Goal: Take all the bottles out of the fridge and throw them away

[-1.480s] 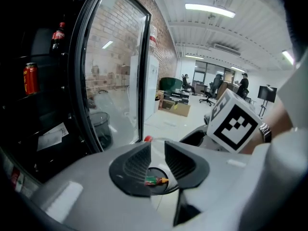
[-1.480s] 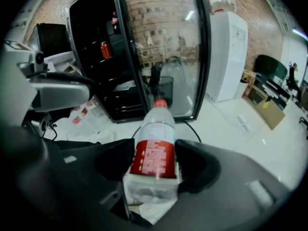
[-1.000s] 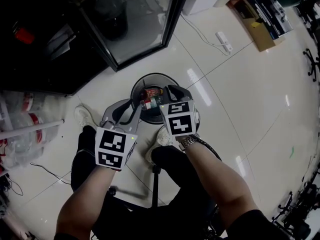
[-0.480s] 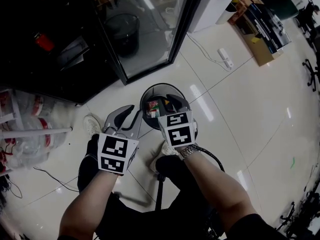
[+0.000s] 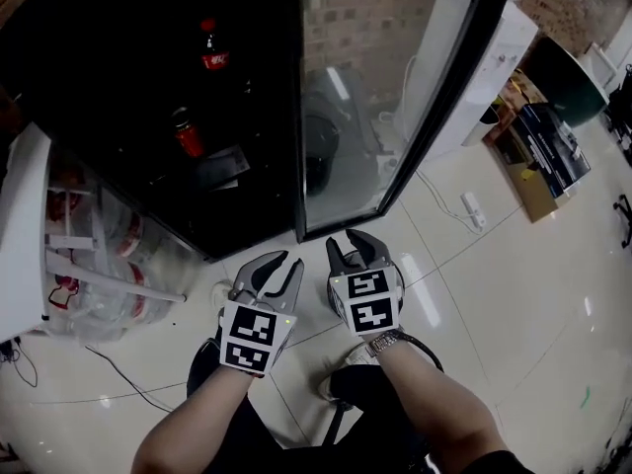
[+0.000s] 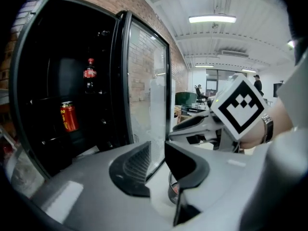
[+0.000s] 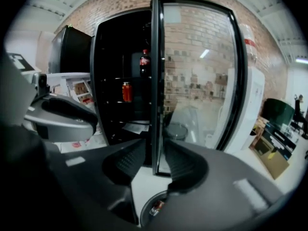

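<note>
The black fridge [image 5: 148,87] stands open, its glass door [image 5: 395,107] swung out to the right. Inside are a cola bottle [image 5: 209,55] on an upper shelf and a red can-like bottle [image 5: 186,133] lower down; both also appear in the left gripper view [image 6: 89,74] [image 6: 68,117] and the right gripper view [image 7: 144,61] [image 7: 127,91]. My left gripper [image 5: 278,266] [image 6: 156,148] is open and empty. My right gripper [image 5: 352,249] [image 7: 155,153] is beside it; its jaws have just been opening and hold nothing. Both point at the door's edge. A bin [image 7: 151,208] [image 6: 174,191] with discarded bottles sits below them.
A white shelf rack [image 5: 30,225] with plastic-wrapped packs stands left of the fridge. Behind the door is a white appliance [image 5: 513,38]. A cardboard box [image 5: 538,171] and a power strip [image 5: 472,208] lie on the tiled floor at the right.
Both grippers rose from over the bin towards the fridge. The bottle by the right gripper dropped into the bin and its jaws parted. The view lifted from the bin to the fridge.
</note>
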